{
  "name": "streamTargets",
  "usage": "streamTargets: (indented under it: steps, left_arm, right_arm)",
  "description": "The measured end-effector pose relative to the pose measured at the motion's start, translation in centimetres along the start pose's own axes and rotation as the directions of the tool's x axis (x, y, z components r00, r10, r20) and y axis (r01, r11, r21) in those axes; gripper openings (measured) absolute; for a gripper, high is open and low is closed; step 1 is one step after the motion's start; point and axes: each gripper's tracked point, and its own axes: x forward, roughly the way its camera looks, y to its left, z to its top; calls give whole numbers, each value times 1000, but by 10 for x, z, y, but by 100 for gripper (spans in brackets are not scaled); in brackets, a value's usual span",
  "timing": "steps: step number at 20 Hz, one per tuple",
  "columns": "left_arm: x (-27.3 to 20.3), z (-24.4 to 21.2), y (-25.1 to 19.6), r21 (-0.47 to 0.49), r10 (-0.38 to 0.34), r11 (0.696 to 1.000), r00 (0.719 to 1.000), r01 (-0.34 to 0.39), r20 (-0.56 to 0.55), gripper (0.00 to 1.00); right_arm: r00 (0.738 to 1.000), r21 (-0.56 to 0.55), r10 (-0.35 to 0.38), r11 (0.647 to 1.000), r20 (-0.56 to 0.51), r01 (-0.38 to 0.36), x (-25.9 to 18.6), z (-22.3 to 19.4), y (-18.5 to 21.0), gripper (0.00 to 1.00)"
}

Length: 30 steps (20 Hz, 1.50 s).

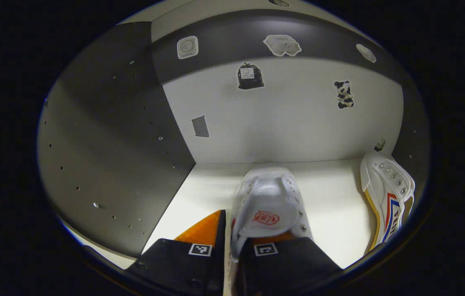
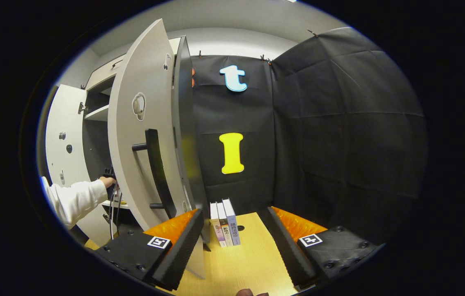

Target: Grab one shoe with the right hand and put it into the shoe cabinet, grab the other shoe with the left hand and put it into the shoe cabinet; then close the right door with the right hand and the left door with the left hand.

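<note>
The left tool (image 1: 227,242) is clamped on a shoe (image 1: 266,209) inside the cabinet, toe pointing at the far wall; its mate (image 1: 388,197) lies right. The right tool (image 2: 232,242), fingers apart, hovers beside the right door's handle (image 2: 156,172).

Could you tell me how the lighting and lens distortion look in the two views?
Left gripper view: light falls on the cabinet's white back wall and shelf, the side panel stays dim, and the held shoe is sharp. Right gripper view: evenly lit; the fisheye bows the open door and its handle; the books read clearly.
</note>
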Motion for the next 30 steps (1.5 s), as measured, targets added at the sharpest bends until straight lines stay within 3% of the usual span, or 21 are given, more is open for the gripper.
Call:
streamTargets:
  steps: [1,2,4,5,8,14,23,27,29,30]
  left_arm:
    - [-6,-2,1,-2,-1,1000,1000,1,5,27]
    - [-12,-1,3,1,2,1000,1000,-2,21,40]
    - [-28,7,8,14,3,1000,997,-4,74,58]
    - [-38,9,4,18,-20,1000,995,18,98,61]
    - [-71,12,3,31,-50,998,986,46,156,87]
    - [-156,11,2,40,-121,993,946,115,300,89]
    - [-331,-11,7,-9,-226,961,805,276,549,91]
    - [-375,-51,18,0,-244,956,793,295,558,91]
    - [-386,-77,21,-4,-277,945,804,328,526,94]
    - [-393,-87,26,-16,-283,941,809,339,516,94]
  right_arm:
    - [1000,-1,4,1000,1,-4,-3,0,2,98]
    - [1000,-3,8,1000,2,-8,-5,0,4,98]
    - [1000,-2,16,1000,6,-16,-12,1,8,98]
    - [1000,0,22,1000,7,-22,-15,1,11,98]
    - [999,-2,32,999,5,-32,-21,3,16,98]
    - [998,-10,40,999,43,-40,-15,29,21,98]
    - [996,-10,69,998,50,-68,18,47,30,98]
    - [995,-4,88,996,46,-88,21,49,44,98]
    - [996,-20,82,996,44,-81,20,47,45,100]
    - [996,-29,78,997,49,-76,20,48,47,96]
